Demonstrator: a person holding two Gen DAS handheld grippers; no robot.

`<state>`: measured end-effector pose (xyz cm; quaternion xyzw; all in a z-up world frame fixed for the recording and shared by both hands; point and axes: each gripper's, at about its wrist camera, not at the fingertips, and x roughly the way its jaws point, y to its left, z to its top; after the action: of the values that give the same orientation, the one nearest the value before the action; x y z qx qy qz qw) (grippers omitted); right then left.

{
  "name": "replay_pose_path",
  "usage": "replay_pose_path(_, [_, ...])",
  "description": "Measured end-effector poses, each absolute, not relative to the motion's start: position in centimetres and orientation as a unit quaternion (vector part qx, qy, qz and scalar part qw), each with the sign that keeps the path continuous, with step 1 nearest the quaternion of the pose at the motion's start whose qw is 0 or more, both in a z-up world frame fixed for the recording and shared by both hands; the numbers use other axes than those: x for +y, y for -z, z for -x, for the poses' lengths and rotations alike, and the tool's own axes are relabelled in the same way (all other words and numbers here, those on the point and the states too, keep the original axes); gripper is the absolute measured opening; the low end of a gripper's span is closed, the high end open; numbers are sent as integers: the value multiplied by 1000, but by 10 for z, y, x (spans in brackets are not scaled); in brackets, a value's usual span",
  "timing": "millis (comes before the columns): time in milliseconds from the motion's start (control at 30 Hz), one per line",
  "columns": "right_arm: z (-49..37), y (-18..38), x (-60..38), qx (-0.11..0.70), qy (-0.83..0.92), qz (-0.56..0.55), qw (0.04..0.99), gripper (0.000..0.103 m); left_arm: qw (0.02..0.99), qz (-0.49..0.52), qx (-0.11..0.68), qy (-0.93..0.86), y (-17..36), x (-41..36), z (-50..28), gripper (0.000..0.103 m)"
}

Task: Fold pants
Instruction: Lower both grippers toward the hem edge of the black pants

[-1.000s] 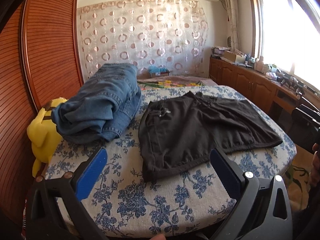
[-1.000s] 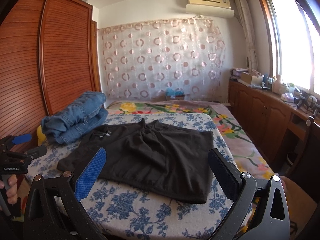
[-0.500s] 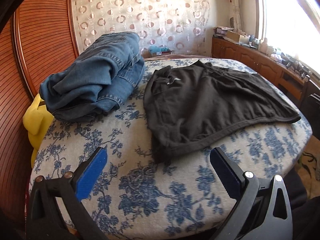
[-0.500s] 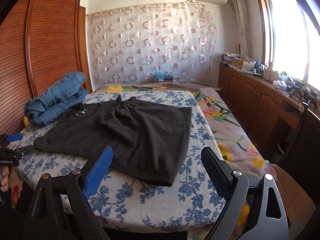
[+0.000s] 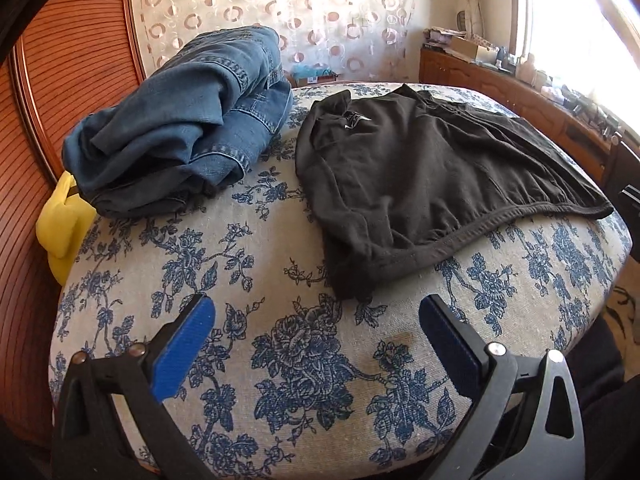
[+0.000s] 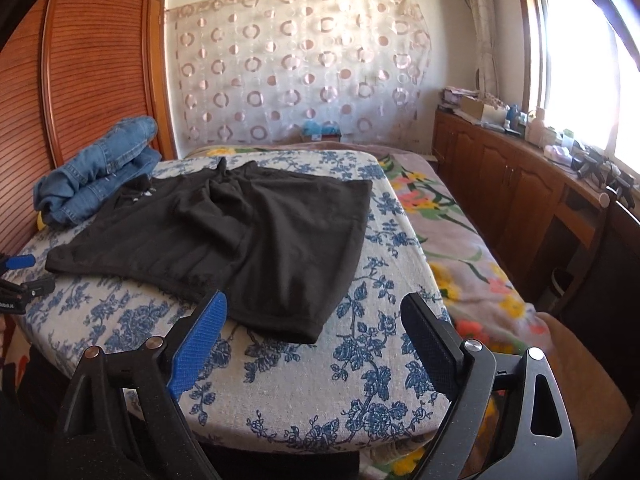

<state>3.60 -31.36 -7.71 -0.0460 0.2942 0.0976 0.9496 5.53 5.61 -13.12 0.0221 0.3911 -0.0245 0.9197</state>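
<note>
Step in hand, I reckon: reaching for the near hem w/ both claws, nothing grabbed yet. Left gripper point(image 5: 316, 340) jaws wide but closing a bit, only flowered cover point(image 5: 240, 288) between them; black shorts point(image 5: 420, 176) corner sits just above, centre of frame. Right gripper point(image 6: 314, 322) spread wide, nothing pinched; shorts point(image 6: 240, 232) hem lies just past its pads, lower centre.

To do it well: come in low, slide one pad under the hem, pinch both fabric layers not just the top, keep the two grabs level so the fold lands straight.

Shorts look thin, dark, laid flat-ish, rumpled at crotch, small white logo by far edge. Folded jeans point(image 5: 180, 120) upper left, apart, not in the way
</note>
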Motion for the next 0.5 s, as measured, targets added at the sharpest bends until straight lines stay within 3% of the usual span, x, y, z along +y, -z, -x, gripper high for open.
replay_pose_path(267, [-37,88,-317,307,-94,53,945,87,922,-8,385,33,129,65,-60,66])
replay_pose_path(500, [-45,96,-320,326,-80,67,940,77,923,1,382,51,124,59,-65,53])
